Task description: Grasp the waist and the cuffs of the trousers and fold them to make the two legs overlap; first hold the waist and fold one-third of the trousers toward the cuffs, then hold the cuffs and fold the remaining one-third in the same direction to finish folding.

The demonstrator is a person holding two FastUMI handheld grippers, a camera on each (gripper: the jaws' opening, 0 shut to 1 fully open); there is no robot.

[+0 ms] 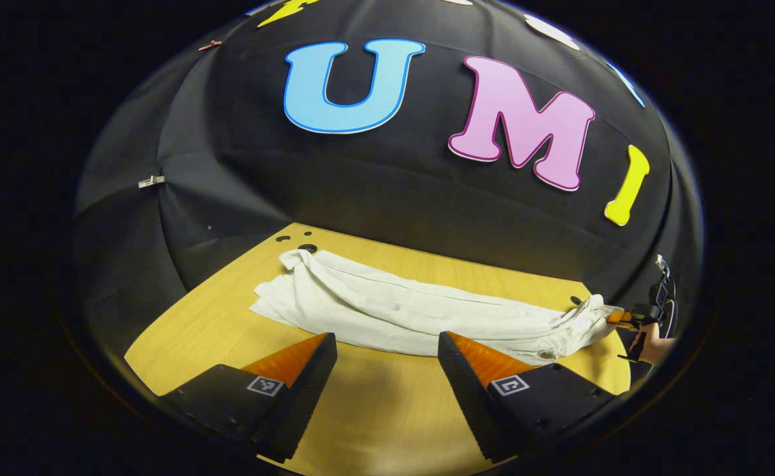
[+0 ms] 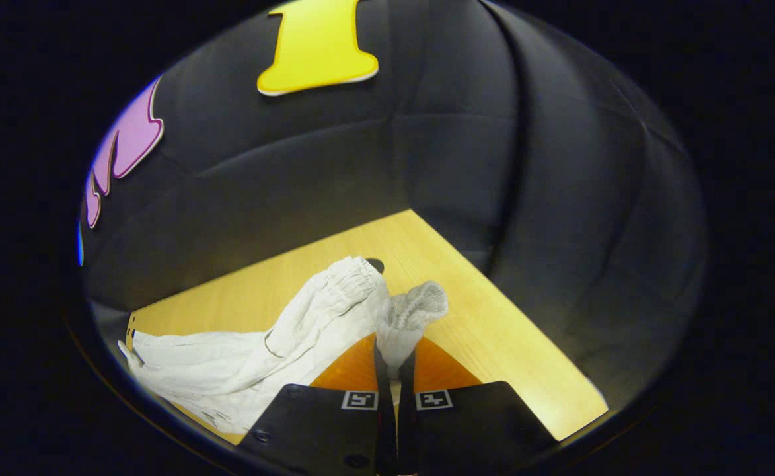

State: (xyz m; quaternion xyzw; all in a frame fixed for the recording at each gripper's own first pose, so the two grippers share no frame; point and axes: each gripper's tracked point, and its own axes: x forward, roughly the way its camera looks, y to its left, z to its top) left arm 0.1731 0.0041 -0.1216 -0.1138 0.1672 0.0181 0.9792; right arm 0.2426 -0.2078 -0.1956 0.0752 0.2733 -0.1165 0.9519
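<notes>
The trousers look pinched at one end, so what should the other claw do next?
Probably the left claw should ease forward and close on the near edge of the trousers. It is open above the table, holding nothing, while the right claw already pinches the gathered waist.

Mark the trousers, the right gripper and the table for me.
trousers [image 1: 400,311], left gripper view, middle of the leg fabric.
right gripper [image 2: 397,357], right gripper view, between its fingertips, shut on gathered elastic cloth.
table [image 1: 374,403], left gripper view, bare top.

One pair of trousers [image 1: 413,314], one table [image 1: 374,410], two grippers.
</notes>
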